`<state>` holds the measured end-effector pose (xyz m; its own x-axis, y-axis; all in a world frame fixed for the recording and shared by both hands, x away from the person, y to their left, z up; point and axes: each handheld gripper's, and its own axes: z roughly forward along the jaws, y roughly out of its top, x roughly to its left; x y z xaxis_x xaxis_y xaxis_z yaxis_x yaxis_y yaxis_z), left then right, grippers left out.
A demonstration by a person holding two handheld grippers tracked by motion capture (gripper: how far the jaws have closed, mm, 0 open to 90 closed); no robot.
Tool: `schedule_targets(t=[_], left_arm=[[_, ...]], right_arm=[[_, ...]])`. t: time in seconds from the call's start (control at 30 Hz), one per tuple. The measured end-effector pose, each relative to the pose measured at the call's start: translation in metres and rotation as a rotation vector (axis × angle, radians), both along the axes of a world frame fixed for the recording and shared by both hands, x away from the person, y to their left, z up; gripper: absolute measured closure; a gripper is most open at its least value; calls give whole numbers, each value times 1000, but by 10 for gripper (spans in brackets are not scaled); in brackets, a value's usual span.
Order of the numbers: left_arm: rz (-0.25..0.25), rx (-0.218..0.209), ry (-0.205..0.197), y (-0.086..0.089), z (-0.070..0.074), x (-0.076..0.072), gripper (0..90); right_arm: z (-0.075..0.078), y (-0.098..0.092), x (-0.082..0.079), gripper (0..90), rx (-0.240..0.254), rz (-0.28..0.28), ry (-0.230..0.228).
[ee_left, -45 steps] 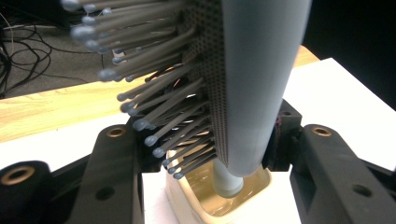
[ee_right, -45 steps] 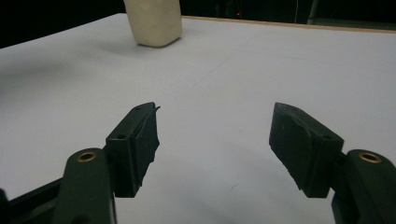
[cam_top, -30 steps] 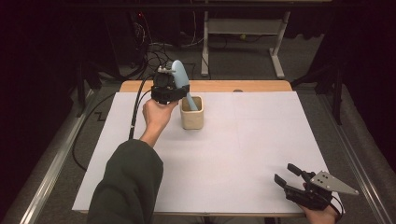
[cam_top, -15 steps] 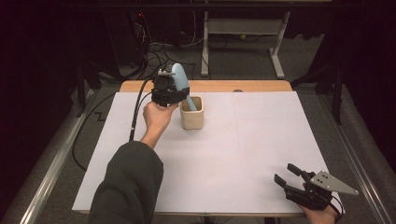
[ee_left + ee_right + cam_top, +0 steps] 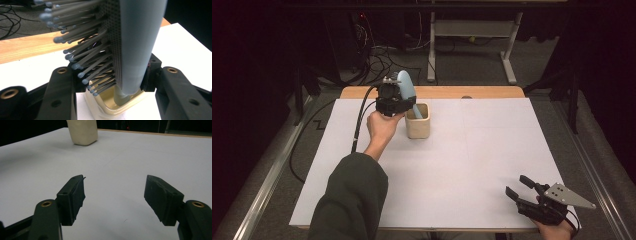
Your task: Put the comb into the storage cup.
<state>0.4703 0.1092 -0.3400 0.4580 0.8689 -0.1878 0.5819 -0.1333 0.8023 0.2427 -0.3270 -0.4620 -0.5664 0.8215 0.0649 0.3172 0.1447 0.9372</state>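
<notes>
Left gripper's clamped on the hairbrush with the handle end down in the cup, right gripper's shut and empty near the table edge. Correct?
Not quite: the right gripper is open, its jaws wide apart over bare table, as the right gripper view shows. The rest holds: the left gripper clamps the hairbrush, handle end down in the cup.

Slight change only. Eases down a touch with the left gripper [image 5: 406, 104], clamped on the hairbrush [image 5: 403, 82] over the cup [image 5: 418, 127]. Brings the pale blue brush head marginally lower in the high view than a second ago. Too small to tell whether deeper in the cup.
</notes>
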Motion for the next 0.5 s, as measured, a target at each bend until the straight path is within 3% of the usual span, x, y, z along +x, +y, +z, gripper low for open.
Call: schedule_targets(t=[0.5], left_arm=[[-8, 22, -1, -7, -11, -1, 518]], right_arm=[[0, 0, 0, 334, -1, 1, 3]])
